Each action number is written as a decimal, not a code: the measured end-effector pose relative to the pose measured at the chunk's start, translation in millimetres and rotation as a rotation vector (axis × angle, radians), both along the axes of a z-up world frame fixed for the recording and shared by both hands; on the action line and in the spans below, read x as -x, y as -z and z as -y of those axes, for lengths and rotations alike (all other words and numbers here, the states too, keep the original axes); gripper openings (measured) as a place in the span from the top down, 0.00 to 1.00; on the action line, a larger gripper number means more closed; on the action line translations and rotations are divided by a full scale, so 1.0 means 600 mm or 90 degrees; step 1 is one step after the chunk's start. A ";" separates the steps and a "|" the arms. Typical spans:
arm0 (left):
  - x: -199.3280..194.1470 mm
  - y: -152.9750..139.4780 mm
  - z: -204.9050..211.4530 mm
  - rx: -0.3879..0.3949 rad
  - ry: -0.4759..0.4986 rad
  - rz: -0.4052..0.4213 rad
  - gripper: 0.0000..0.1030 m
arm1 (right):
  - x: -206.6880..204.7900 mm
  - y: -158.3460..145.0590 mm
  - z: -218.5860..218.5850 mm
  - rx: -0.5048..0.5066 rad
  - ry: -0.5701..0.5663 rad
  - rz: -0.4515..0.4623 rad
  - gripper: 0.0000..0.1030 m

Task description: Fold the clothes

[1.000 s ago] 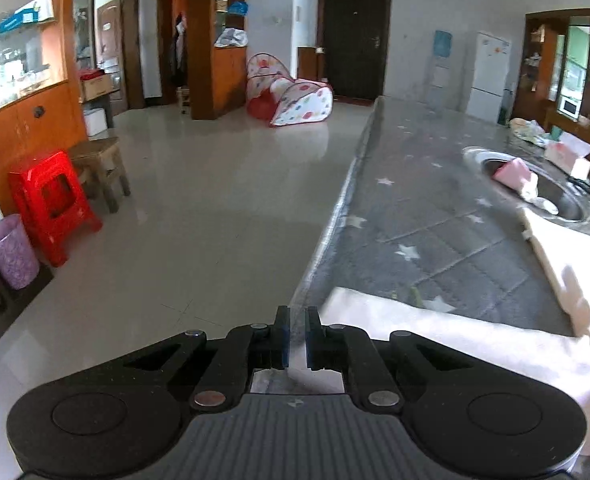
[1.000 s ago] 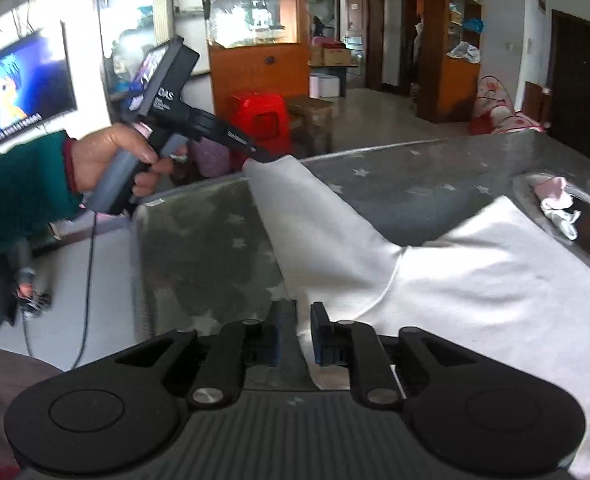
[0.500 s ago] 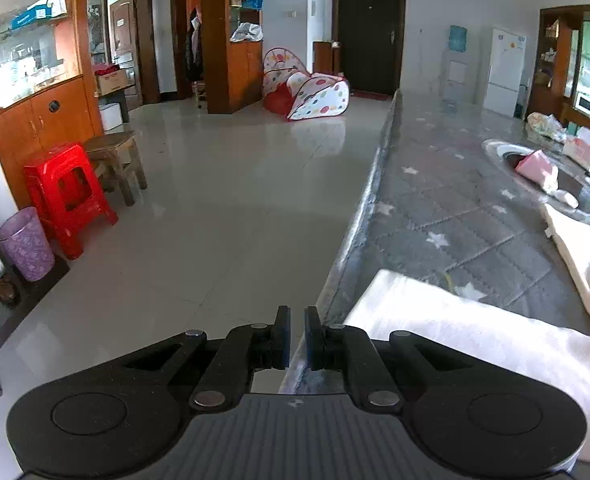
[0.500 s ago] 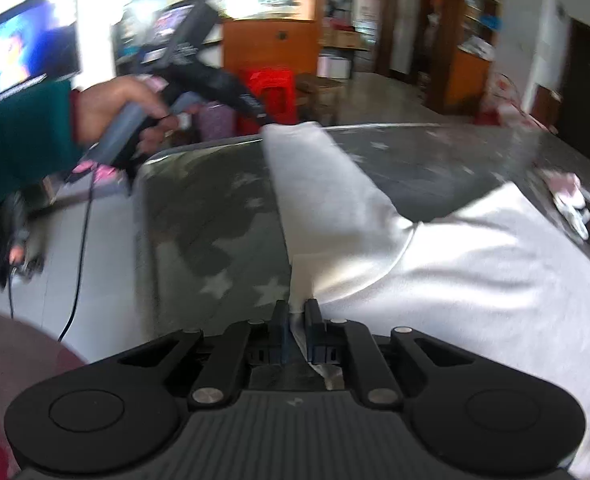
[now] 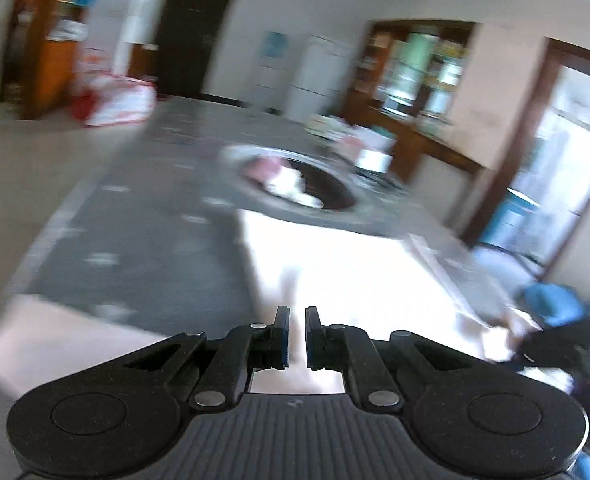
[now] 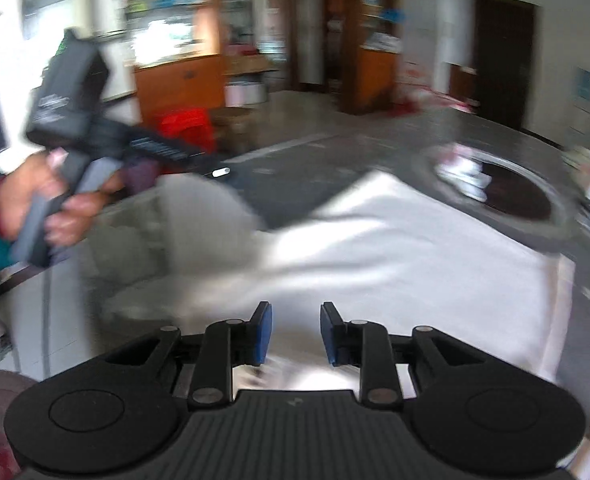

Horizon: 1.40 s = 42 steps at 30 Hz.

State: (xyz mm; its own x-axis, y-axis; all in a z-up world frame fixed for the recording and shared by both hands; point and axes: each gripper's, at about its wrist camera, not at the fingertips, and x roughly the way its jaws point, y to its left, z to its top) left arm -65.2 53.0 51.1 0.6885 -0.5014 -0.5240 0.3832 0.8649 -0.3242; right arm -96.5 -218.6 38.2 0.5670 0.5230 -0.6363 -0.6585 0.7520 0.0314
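Grey star-print table (image 6: 335, 168), tiled room, both views blurred. One white garment (image 6: 395, 248). My right gripper (image 6: 291, 334): jaws apart. Left gripper (image 5: 297, 336): narrow gap, grip unclear.

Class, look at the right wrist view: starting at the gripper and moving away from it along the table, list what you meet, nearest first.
Right gripper with its jaws apart → white cloth garment spread on the table → grey star-patterned table cover → round dark recess holding small pink and white items.
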 end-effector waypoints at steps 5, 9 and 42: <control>-0.034 0.033 0.056 -0.007 0.056 -0.035 0.91 | -0.009 0.020 0.088 -0.006 0.127 -0.025 0.74; -0.050 0.064 0.045 -0.016 0.030 -0.077 0.91 | 0.003 0.035 0.143 -0.021 0.182 -0.057 0.74; -0.037 0.062 0.031 -0.053 0.006 -0.049 0.90 | 0.021 0.051 0.399 0.106 0.675 0.057 0.65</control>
